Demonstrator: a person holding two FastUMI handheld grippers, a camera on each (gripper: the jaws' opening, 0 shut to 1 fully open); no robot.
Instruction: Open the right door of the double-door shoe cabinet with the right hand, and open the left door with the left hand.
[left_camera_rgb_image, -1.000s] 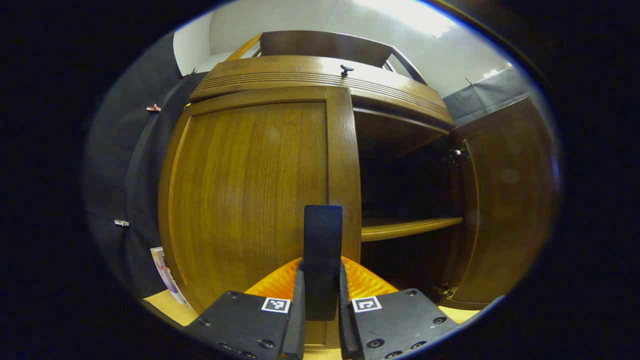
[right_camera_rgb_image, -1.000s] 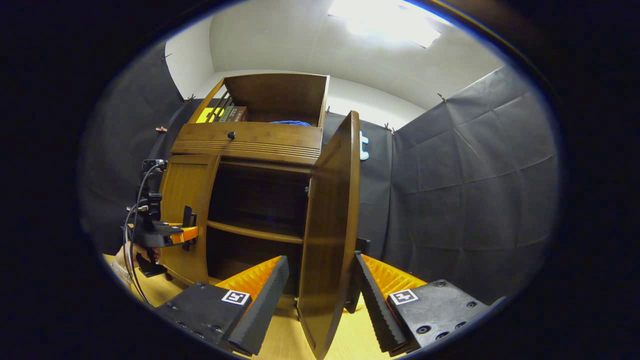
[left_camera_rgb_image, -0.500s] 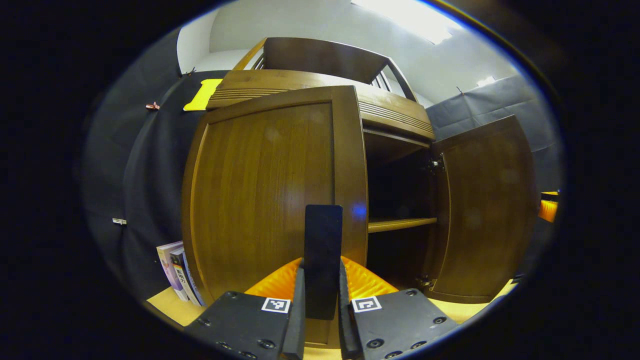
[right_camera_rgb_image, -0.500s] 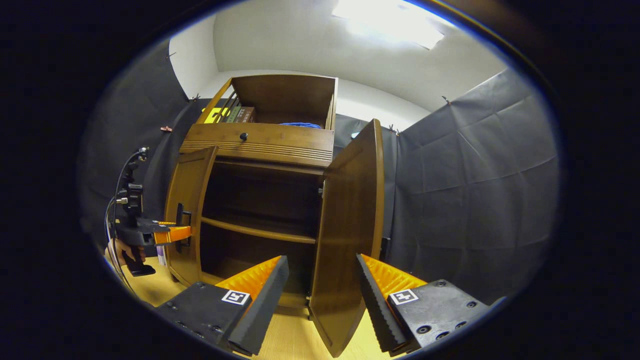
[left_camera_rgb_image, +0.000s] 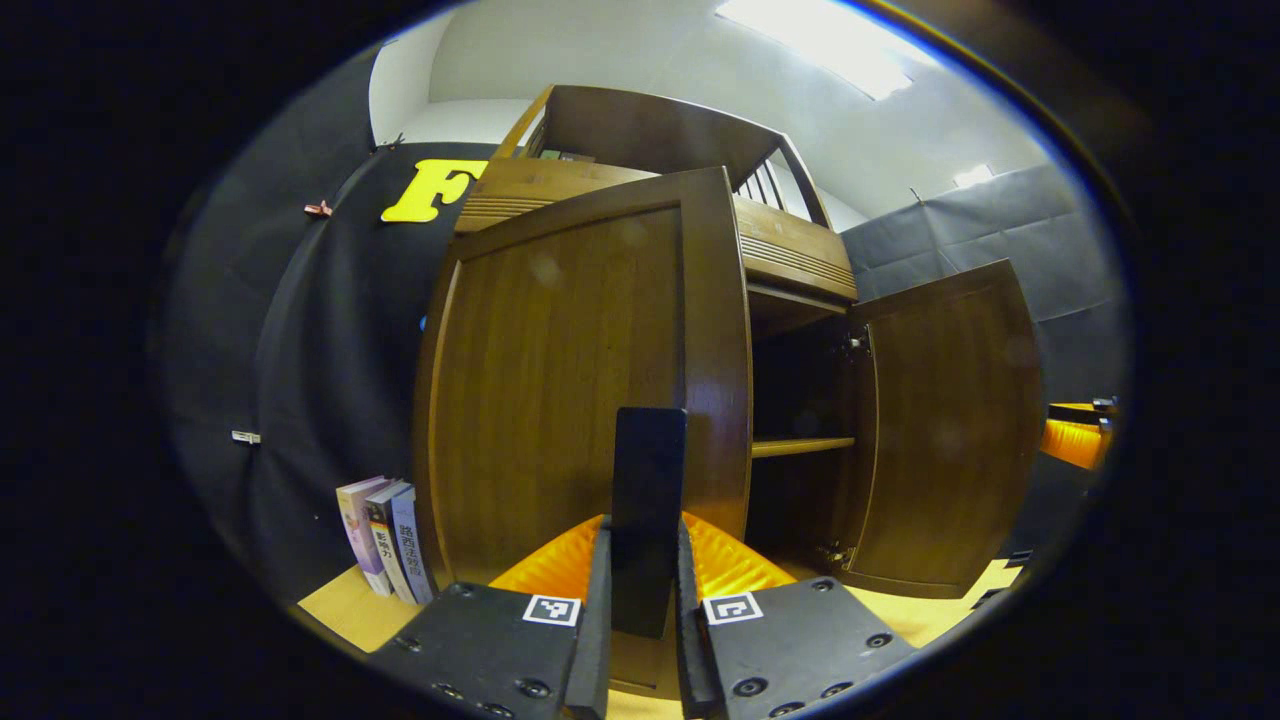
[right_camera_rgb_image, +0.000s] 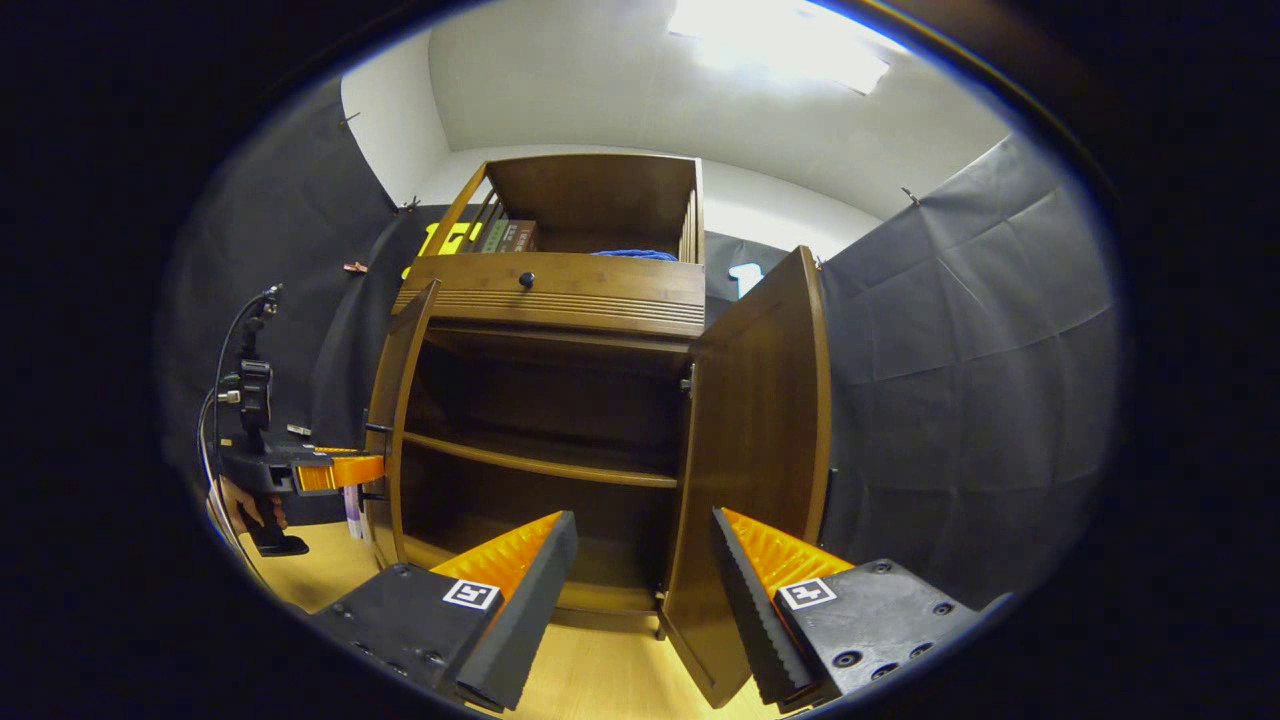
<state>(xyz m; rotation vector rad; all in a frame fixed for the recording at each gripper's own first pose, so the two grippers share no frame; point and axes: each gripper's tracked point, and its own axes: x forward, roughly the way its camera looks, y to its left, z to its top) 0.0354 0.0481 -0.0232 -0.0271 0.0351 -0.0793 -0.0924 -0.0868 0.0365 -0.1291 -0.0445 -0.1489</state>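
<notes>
Wooden cabinet (right_camera_rgb_image: 560, 290): left tongs (left_camera_rgb_image: 645, 600) clenched on left-door handle (left_camera_rgb_image: 648, 500), right tongs (right_camera_rgb_image: 640, 590) released.

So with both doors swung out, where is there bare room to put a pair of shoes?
Inside the cabinet, the middle shelf looks bare, and the dark space under it too. The wooden floor between the left door and the right door is free. It is crowded beside the left door, where books stand and the left gripper grips the handle.
</notes>
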